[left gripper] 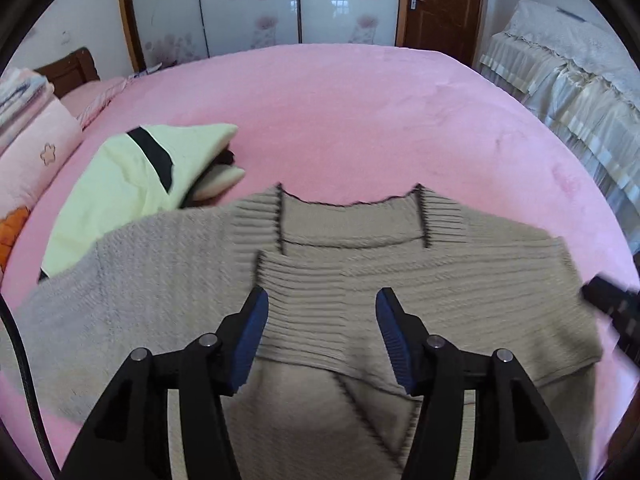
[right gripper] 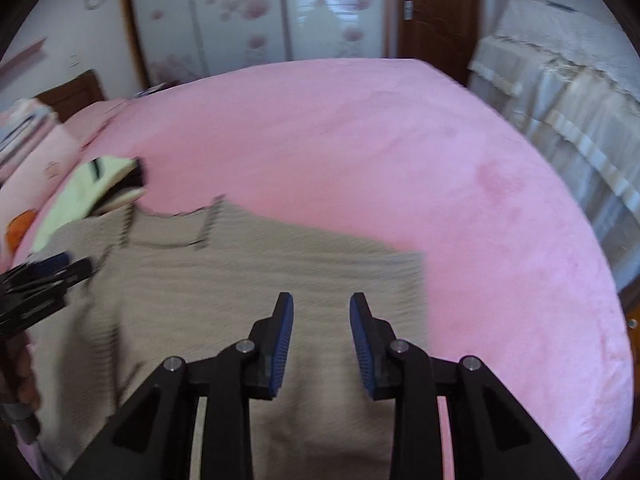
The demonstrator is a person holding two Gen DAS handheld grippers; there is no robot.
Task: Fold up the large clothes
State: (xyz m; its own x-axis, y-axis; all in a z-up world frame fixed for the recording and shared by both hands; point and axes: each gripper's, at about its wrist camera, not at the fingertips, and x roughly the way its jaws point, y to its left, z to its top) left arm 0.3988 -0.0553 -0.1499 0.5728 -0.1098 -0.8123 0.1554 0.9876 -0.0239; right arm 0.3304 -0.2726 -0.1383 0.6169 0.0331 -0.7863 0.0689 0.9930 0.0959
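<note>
A beige ribbed knit sweater with dark-edged collar lies on the pink bed, its collar towards the far side and a sleeve folded across its front. My left gripper hovers open above the folded part, with nothing between its blue pads. In the right wrist view the same sweater lies blurred. My right gripper stands open over the sweater's right part, nothing between its jaws. The left gripper shows at that view's left edge, and the right gripper's tip at the left view's right edge.
A pale yellow folded garment with a black stripe lies on a small pile left of the sweater. Pink pillows and bedding are stacked at the far left. A covered piece of furniture stands right of the bed; wardrobe doors lie behind.
</note>
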